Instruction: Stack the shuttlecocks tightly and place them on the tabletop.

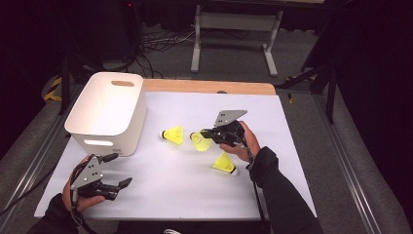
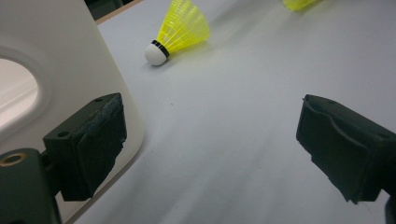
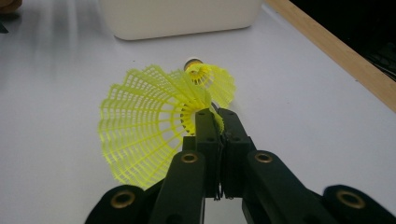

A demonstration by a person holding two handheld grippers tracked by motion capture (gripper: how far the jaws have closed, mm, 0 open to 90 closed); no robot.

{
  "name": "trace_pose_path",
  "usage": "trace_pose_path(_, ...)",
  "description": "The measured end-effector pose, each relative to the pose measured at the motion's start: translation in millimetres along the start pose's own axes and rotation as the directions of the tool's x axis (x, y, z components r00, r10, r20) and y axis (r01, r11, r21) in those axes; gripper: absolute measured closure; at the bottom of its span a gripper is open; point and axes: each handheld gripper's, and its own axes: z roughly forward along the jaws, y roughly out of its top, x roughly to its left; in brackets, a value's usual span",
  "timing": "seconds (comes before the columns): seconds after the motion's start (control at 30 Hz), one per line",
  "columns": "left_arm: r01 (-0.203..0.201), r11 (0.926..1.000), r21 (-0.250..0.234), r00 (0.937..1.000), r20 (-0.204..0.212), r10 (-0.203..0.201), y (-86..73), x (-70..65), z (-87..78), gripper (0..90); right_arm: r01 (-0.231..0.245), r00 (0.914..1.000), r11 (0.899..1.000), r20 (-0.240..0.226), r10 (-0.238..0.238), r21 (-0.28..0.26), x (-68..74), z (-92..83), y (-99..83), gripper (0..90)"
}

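Three yellow shuttlecocks are on or over the white table (image 1: pixel 160 195). My right gripper (image 1: pixel 203 132) is shut on the skirt of one shuttlecock (image 1: pixel 199 141); in the right gripper view its mesh skirt (image 3: pixel 140 126) fans out left of the pinched jaws (image 3: pixel 215 119). A second shuttlecock (image 1: pixel 174 134) lies just beyond it toward the bin, its skirt (image 3: pixel 219 81) behind the held one. The third shuttlecock (image 1: pixel 224 163) lies near my right wrist. My left gripper (image 1: pixel 118 170) rests open at the near left, nothing between its jaws (image 2: pixel 212 126), facing the second shuttlecock (image 2: pixel 180 30).
A white bin (image 1: pixel 104 112) with handle cut-outs stands at the table's far left; its wall (image 2: pixel 60 56) is right beside my left gripper's left jaw. A wooden strip (image 1: pixel 209 87) runs along the far edge. Table legs and cables sit on the floor beyond.
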Motion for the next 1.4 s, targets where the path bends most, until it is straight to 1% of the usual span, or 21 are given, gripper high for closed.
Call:
trace_pose_path(0.07, 0.001, 1.0, 0.001, 1.0, 0.005, -0.001, -0.5, 0.7, 0.3, 9.2, 0.018, 0.9992, 1.0, -0.037, -0.017, 0.015, -2.6, 7.5, 0.2, 88.2)
trace_pose_path(0.13, 0.0, 1.0, 0.006, 1.0, 0.006, 0.0, -0.9, 1.1, 0.3, 9.2, 0.041, 0.9979, 0.998, -0.052, -0.039, 0.038, -4.6, 14.4, 0.6, 88.1)
trace_pose_path(0.17, -0.002, 1.0, 0.006, 1.0, 0.009, 0.002, -1.0, 1.4, 0.5, 9.2, 0.04, 0.9974, 0.998, -0.061, -0.038, 0.043, -6.1, 17.6, 0.6, 87.9)
trace_pose_path(0.2, 0.005, 1.0, 0.004, 0.9999, 0.01, -0.005, -1.2, 0.9, 1.0, 9.1, 0.048, 0.9969, 0.998, -0.065, -0.045, 0.048, -8.0, 20.8, 0.5, 87.7)
trace_pose_path(0.3, -0.001, 0.9999, 0.015, 0.9999, 0.016, 0.001, -1.4, 0.6, 2.2, 9.1, 0.047, 0.9961, 0.997, -0.077, -0.042, 0.055, -10.6, 30.0, -0.3, 86.5)
trace_pose_path(0.33, -0.005, 0.9998, 0.017, 0.9998, 0.019, 0.005, -1.4, 0.7, 2.4, 9.2, 0.052, 0.9964, 0.997, -0.07, -0.048, 0.057, -11.5, 33.1, -0.3, 86.2)
trace_pose_path(0.4, -0.008, 0.9998, 0.019, 0.9997, 0.023, 0.007, -1.4, 0.8, 2.5, 9.2, 0.046, 0.9961, 0.998, -0.078, -0.041, 0.053, -12.4, 38.5, -0.6, 86.4)
trace_pose_path(0.47, -0.006, 0.9998, 0.018, 0.9997, 0.026, 0.005, -1.5, 0.6, 2.3, 9.2, 0.049, 0.9964, 0.997, -0.071, -0.045, 0.055, -12.3, 42.2, -0.9, 86.3)
trace_pose_path(0.53, -0.006, 0.9998, 0.016, 0.9996, 0.026, 0.005, -1.5, 0.4, 2.4, 9.2, 0.048, 0.996, 0.997, -0.078, -0.043, 0.059, -12.0, 42.8, -1.9, 85.0)
trace_pose_path(0.63, -0.006, 0.9999, 0.016, 0.9996, 0.028, 0.006, -1.4, 0.1, 2.4, 9.2, 0.039, 0.9981, 0.996, -0.051, -0.035, 0.084, -12.6, 38.7, -3.9, 78.3)
trace_pose_path(0.67, -0.007, 0.9998, 0.016, 0.9996, 0.028, 0.007, -1.3, 0.0, 2.4, 9.2, 0.031, 0.9987, 0.995, -0.043, -0.027, 0.091, -12.9, 36.7, -4.9, 77.6)
trace_pose_path(0.7, -0.005, 0.9999, 0.016, 0.9996, 0.029, 0.004, -1.3, -0.2, 2.4, 9.2, 0.025, 0.9994, 0.994, -0.025, -0.023, 0.102, -13.4, 34.5, -5.8, 77.1)
trace_pose_path(0.77, -0.007, 0.9998, 0.017, 0.9996, 0.027, 0.006, -1.1, -0.3, 2.8, 9.2, 0.025, 0.9997, 0.991, 0.0, -0.025, 0.13, -14.1, 30.2, -8.2, 73.8)
trace_pose_path(0.87, -0.012, 0.9996, 0.024, 0.9996, 0.025, 0.011, -0.7, -0.5, 3.4, 9.2, 0.003, 0.9995, 0.989, 0.032, -0.008, 0.148, -15.6, 22.7, -13.5, 70.2)
trace_pose_path(1.0, -0.013, 0.9995, 0.029, 0.9996, 0.024, 0.012, -0.4, -1.2, 4.2, 9.2, -0.028, 0.9983, 0.99, 0.055, 0.021, 0.139, -17.9, 13.9, -20.2, 67.1)
trace_pose_path(1.07, -0.013, 0.9994, 0.031, 0.9997, 0.023, 0.012, -0.4, -1.3, 4.4, 9.2, -0.041, 0.9969, 0.988, 0.073, 0.03, 0.151, -18.0, 11.9, -22.6, 65.3)
trace_pose_path(1.1, -0.013, 0.9994, 0.031, 0.9996, 0.024, 0.012, -0.5, -1.4, 4.4, 9.2, -0.038, 0.9965, 0.987, 0.08, 0.026, 0.153, -17.7, 10.6, -23.9, 64.4)
trace_pose_path(1.17, -0.01, 0.9995, 0.031, 0.9997, 0.023, 0.009, -0.7, -1.4, 4.7, 9.2, -0.043, 0.9961, 0.987, 0.083, 0.031, 0.154, -16.8, 8.9, -25.4, 63.0)
trace_pose_path(1.27, -0.011, 0.9994, 0.034, 0.9997, 0.022, 0.01, -0.7, -1.7, 5.2, 9.2, -0.051, 0.9944, 0.987, 0.099, 0.036, 0.153, -15.1, 5.4, -27.5, 62.0)
trace_pose_path(1.37, -0.014, 0.9993, 0.036, 0.9997, 0.021, 0.013, -0.4, -2.2, 5.2, 9.2, -0.057, 0.9938, 0.987, 0.103, 0.041, 0.152, -13.0, 2.9, -27.9, 60.9)
trace_pose_path(1.4, -0.014, 0.9993, 0.036, 0.9997, 0.021, 0.013, -0.4, -2.2, 5.2, 9.2, -0.052, 0.9936, 0.987, 0.108, 0.035, 0.155, -11.9, 1.9, -27.8, 59.7)
